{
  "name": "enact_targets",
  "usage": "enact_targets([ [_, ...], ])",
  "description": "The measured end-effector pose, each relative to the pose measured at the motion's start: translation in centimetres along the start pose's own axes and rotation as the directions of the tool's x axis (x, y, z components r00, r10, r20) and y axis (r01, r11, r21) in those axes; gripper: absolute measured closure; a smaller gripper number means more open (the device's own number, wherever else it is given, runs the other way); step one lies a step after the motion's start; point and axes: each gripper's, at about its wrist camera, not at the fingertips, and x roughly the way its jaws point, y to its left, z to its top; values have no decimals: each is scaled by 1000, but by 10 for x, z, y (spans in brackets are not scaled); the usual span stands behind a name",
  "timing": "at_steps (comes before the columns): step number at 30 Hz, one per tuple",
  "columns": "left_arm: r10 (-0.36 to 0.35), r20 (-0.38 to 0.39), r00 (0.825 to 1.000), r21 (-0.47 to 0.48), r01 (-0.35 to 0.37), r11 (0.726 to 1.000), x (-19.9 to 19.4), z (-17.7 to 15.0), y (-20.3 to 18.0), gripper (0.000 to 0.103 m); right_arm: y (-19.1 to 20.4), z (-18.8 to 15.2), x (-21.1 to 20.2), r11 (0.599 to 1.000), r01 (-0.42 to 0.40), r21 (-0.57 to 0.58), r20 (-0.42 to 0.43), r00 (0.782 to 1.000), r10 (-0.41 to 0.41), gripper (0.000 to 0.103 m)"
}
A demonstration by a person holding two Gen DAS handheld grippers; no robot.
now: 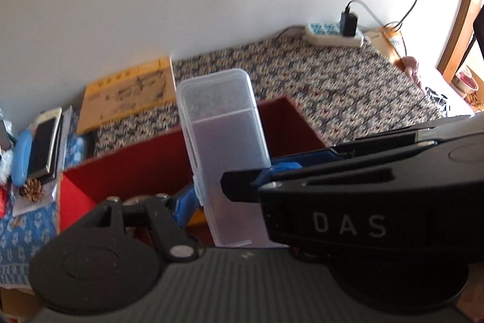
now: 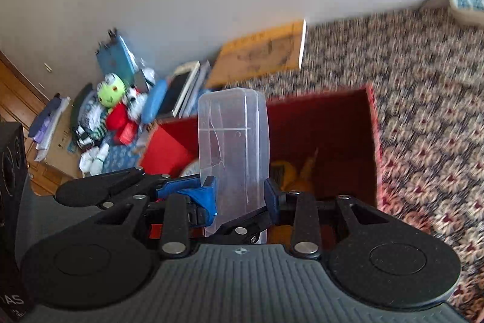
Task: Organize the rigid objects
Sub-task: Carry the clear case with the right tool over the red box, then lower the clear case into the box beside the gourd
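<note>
A clear plastic box (image 1: 225, 147), long and lidded, is held upright over an open red box (image 1: 133, 168). My left gripper (image 1: 211, 189) is shut on its lower part, blue pads on both sides. In the right wrist view my right gripper (image 2: 240, 192) is shut on the same clear plastic box (image 2: 233, 141), with the other gripper's blue fingers crossing at the left. The red box (image 2: 335, 123) below holds yellow and pale items at its bottom.
The red box sits on a patterned rug (image 1: 348, 87). An orange booklet (image 1: 130, 93) lies by the wall. A pile of toys, a phone and a blue case (image 2: 130, 108) is at the left. A power strip with a charger (image 1: 335, 32) is at the far right.
</note>
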Motion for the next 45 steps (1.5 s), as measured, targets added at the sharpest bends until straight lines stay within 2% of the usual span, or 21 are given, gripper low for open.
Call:
enact_targets([
  [8,-28,-122,992,-47,23,999,38,-19,25,50,-1,-1,28,999,21,37,-107,994,-17,85],
  [16,-30,-195,980,-77,16,997,57,-27,33,50,-2,-2,41,998,27,55,-144,989,-19,85],
  [25,-36,-212,977,-111,12,994,61,-27,39,49,-7,-2,48,997,45,67,-152,988,-34,84],
  [28,-36,-208,977,-101,15,995,61,-26,38,37,-8,-2,47,997,35,71,-146,989,-25,84],
  [38,-23,-200,980,-112,0,994,60,-26,38,35,-13,-4,45,994,20,108,-125,992,-6,84],
  [45,-10,-191,982,-114,-11,993,59,-27,38,35,-7,-6,42,996,39,77,-85,996,-33,84],
])
